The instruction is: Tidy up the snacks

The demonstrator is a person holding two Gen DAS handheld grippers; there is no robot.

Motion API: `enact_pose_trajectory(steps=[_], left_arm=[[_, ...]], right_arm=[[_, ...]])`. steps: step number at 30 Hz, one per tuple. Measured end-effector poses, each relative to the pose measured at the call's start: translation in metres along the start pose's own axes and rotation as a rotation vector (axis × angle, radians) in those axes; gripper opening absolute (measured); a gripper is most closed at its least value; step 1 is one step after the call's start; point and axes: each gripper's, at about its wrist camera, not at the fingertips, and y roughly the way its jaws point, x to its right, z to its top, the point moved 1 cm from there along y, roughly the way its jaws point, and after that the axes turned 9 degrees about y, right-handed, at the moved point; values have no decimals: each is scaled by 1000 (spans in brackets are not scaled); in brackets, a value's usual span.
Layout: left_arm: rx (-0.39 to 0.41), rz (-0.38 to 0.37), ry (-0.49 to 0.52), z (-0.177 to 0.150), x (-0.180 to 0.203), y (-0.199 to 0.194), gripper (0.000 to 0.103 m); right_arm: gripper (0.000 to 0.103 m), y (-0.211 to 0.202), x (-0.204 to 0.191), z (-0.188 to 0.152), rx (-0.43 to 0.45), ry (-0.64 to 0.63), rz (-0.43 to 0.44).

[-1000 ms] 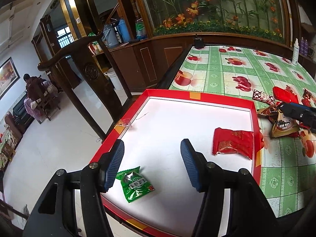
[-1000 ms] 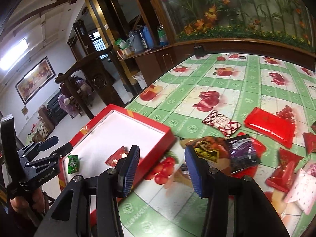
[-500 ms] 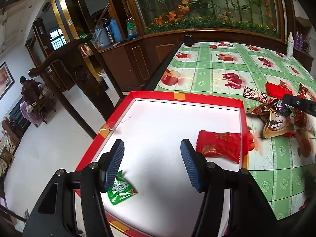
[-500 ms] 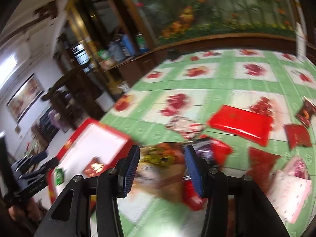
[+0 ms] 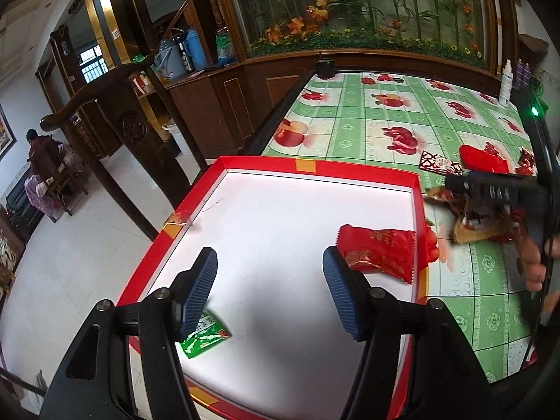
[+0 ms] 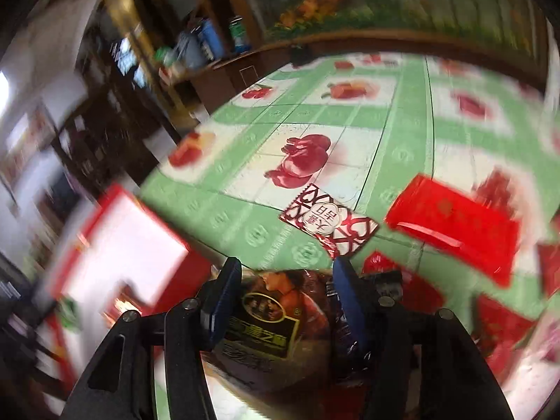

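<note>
A red-rimmed white tray (image 5: 353, 172) lies at the table's left edge. It holds a red snack packet (image 5: 379, 250) at its right side and a green packet (image 5: 204, 337) at its near left. My left gripper (image 5: 269, 292) hovers open and empty over the tray. My right gripper (image 6: 285, 306) is low over the snack pile right of the tray, its jaws open around a brown and gold snack bag (image 6: 276, 325). That gripper (image 5: 490, 190) shows in the left wrist view above the bag (image 5: 472, 225). The right wrist view is blurred.
Loose snacks lie on the green fruit-print tablecloth (image 6: 350, 133): a dark red and white patterned packet (image 6: 329, 224), a large red pack (image 6: 455, 225) and several small red ones. A white bottle (image 5: 505, 84) stands at the far right. A wooden chair (image 5: 115, 105) stands left of the table.
My right gripper has swung right from the tray's edge and dropped low over the snack pile, coming around the brown bag. My left gripper has stayed open over the tray, drifting slightly.
</note>
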Motion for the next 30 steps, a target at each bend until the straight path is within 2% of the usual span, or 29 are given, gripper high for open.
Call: enact_pose_trajectory(steps=[5, 8, 9, 11, 12, 14, 16, 17, 20, 24, 28, 30], left_arm=[[1, -22, -7, -1, 1, -2, 62], [12, -56, -2, 0, 9, -8, 62], [20, -70, 3, 1, 13, -10, 62], [35, -104, 24, 4, 24, -17, 62], [40, -135, 38, 6, 30, -21, 62], [49, -206, 60, 10, 45, -28, 62], [59, -279, 90, 15, 62, -36, 71], [65, -316, 105, 17, 74, -40, 79], [79, -379, 153, 22, 105, -50, 80], [93, -417, 224, 26, 150, -55, 80], [102, -443, 262, 24, 181, -56, 80], [98, -446, 283, 22, 193, -55, 80]], right_arm=[[56, -20, 1, -31, -67, -104, -29], [53, -44, 18, -48, -103, -89, -5], [52, -59, 28, -54, -85, -83, 17], [55, -96, 48, -62, 30, -52, 45], [55, -114, 63, -65, 95, -24, 34], [56, -137, 95, -68, 153, 37, -15], [56, -149, 125, -71, 163, 110, -54], [56, -152, 135, -70, 165, 137, -69], [58, -164, 168, -78, 181, 231, -86], [58, -168, 186, -88, 194, 264, -59], [58, -168, 197, -97, 225, 297, 1], [60, -164, 201, -98, 207, 332, 46]])
